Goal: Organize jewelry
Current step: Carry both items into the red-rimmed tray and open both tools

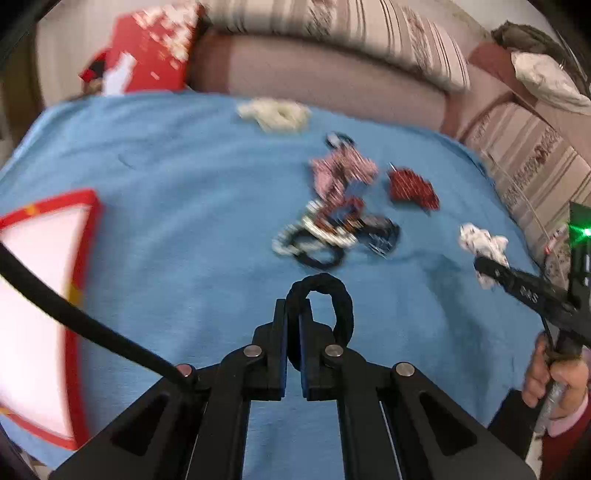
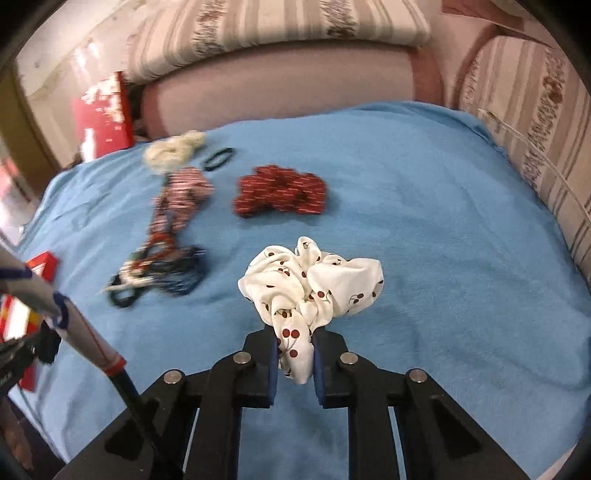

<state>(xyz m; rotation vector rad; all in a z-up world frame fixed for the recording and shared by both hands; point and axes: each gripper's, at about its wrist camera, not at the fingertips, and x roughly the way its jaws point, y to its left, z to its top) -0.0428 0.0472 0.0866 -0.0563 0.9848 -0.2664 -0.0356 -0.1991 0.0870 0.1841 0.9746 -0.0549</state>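
My left gripper [image 1: 293,314] is shut on a black hair tie [image 1: 341,302] and holds it above the blue blanket [image 1: 166,221]. My right gripper [image 2: 294,339] is shut on a white cherry-print scrunchie [image 2: 314,280], which also shows in the left wrist view [image 1: 482,243]. On the blanket lie a tangle of bracelets and bands [image 1: 332,232] [image 2: 159,273], a pink patterned scrunchie [image 1: 343,170] [image 2: 188,188], a red scrunchie [image 1: 412,188] [image 2: 280,192], a cream scrunchie [image 1: 275,114] [image 2: 171,149] and a thin dark band [image 2: 218,158].
A red-rimmed white box [image 1: 40,295] [image 2: 40,266] sits at the blanket's left edge. A red patterned box [image 1: 147,51] [image 2: 103,110] leans at the back left. Striped sofa cushions [image 2: 280,22] border the back and right.
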